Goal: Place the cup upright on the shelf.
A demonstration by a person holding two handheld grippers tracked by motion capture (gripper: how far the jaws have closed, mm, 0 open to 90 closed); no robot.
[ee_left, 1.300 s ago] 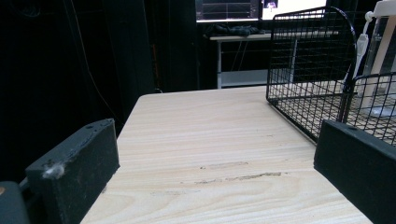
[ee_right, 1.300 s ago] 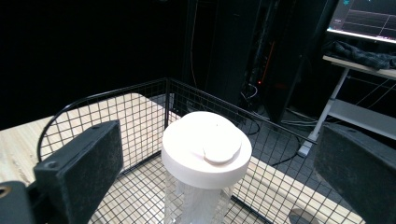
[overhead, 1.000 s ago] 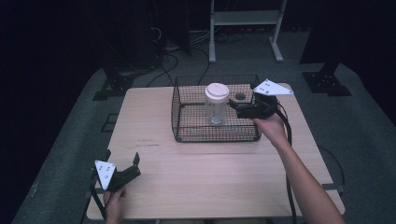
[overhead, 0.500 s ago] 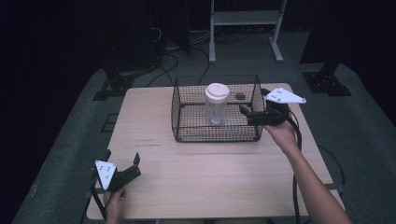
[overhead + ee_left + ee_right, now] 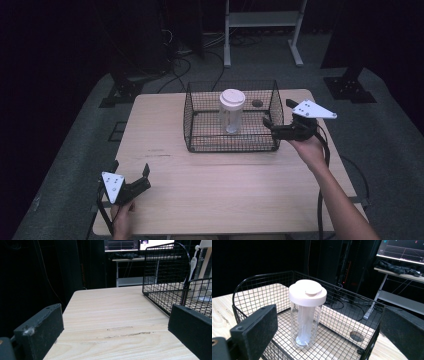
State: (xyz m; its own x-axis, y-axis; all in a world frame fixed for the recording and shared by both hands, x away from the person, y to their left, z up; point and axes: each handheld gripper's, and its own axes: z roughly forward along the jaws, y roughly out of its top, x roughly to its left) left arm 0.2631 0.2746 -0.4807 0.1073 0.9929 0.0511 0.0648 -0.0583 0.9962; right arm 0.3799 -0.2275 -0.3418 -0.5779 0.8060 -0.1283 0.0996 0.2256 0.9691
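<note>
Tumbler [image 5: 232, 111] with a white lid stands upright inside the wire basket [image 5: 200, 142] on the bench [image 5: 240, 175]. Right tongs [image 5: 276, 129] hover open, empty, just outside the basket's right wall; left tongs [image 5: 131, 179] rest open near the bench's front corner. Reaching well probably means clearing the rim, then closing squarely below the lid.

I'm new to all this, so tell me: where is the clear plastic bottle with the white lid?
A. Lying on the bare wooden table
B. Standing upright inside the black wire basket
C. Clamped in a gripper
B: the clear plastic bottle with the white lid stands upright inside the black wire basket, with no gripper touching it.
</note>
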